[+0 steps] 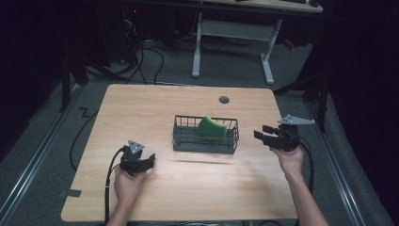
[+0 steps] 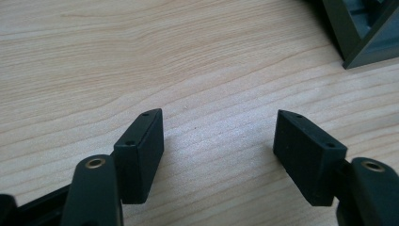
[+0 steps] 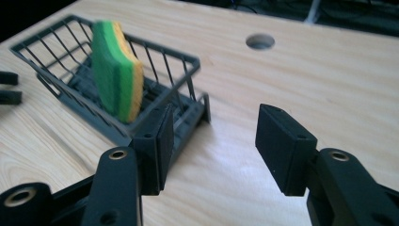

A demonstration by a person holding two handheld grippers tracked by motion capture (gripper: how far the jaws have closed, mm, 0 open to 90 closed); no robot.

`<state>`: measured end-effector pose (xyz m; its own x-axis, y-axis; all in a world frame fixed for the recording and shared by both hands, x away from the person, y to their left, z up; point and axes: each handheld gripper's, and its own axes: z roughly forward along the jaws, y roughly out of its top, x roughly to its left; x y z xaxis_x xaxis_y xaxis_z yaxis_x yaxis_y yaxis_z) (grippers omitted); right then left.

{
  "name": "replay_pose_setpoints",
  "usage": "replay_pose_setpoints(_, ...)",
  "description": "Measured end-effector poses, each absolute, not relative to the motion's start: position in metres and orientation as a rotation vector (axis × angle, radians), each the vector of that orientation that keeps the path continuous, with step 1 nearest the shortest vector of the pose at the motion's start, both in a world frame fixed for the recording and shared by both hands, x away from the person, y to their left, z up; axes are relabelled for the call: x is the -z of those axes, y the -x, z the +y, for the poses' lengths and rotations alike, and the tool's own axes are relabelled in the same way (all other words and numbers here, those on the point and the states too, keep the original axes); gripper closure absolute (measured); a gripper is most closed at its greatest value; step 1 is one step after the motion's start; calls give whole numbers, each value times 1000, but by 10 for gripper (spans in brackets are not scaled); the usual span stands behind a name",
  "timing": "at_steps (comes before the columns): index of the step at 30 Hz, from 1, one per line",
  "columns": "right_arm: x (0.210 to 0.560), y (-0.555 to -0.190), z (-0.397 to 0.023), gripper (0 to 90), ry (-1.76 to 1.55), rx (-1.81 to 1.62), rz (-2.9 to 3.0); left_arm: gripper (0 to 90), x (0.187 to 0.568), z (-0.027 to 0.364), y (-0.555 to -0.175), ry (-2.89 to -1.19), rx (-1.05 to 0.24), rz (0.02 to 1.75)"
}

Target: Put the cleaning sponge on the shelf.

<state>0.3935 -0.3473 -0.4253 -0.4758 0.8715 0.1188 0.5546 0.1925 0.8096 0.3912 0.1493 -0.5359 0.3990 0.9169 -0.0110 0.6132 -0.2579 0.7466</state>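
Nearest the lens, jaws of both hand-held grippers spread wide with nothing between them — left hand-held gripper (image 1: 149, 162) low over bare surface (image 1: 188, 188) just off the basket's (image 1: 205, 142) near-left corner, right hand-held gripper (image 1: 261, 131) raised just beside its right end, pointing in. Green-and-yellow sponge (image 1: 211, 127) already standing on edge inside the basket, leaning on the wire wall — looks like placement done, probably only clearing away left.

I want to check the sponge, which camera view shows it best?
The right gripper view: the sponge stands on edge in the basket, green and yellow layers clear. The high view shows it small and green; the left gripper view catches a basket corner.
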Motion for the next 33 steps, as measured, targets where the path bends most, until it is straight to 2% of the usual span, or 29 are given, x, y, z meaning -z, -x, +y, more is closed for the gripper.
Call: replay_pose_setpoints(33, 507, -358, -360, 472, -1527, -1104, 2047, 344, 536, 149, -391, -1979, -574, 1302)
